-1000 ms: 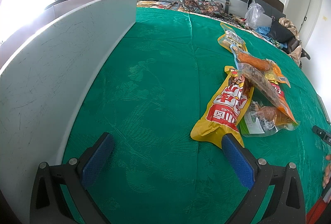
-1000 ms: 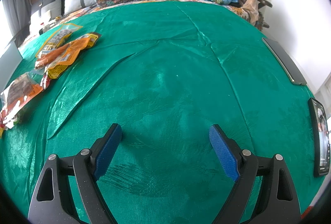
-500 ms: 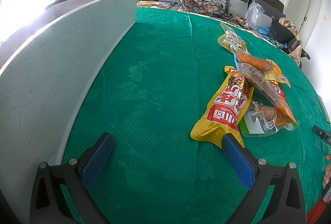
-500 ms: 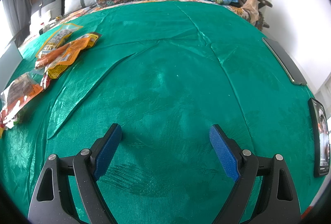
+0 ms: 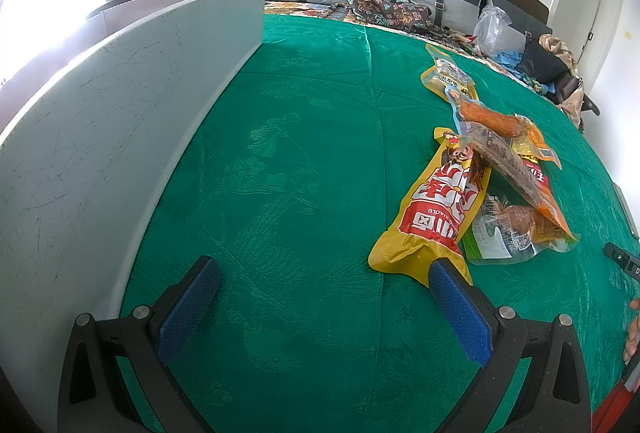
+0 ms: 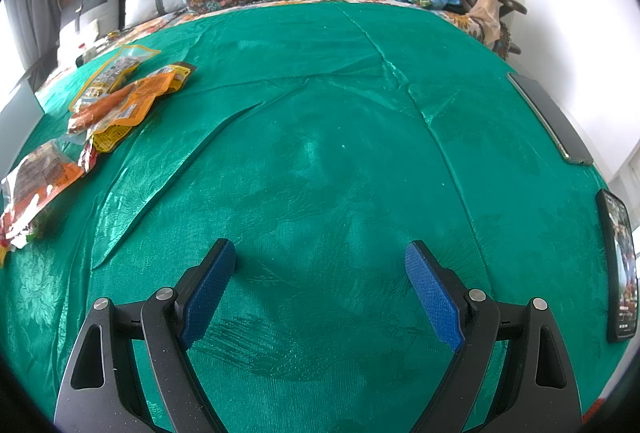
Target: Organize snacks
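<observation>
Green cloth (image 6: 320,153): woven, sheened, floral relief. Snack packets (image 5: 436,209): glossy plastic film. White board (image 5: 100,137): matt, scratched.

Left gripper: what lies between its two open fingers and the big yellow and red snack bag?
Nothing but bare green cloth under the left gripper; the yellow and red snack bag ends right beside its right-hand finger, as the left wrist view shows.

Open lanes on wide green embossed cloth (image 6: 340,153), obstacles at edges.
Tall grey-white scuffed panel (image 5: 100,121) walls left side; overlapping heap of snack packets (image 5: 480,185) mid-left; two dark flat phones (image 6: 618,269) along right edge.
</observation>
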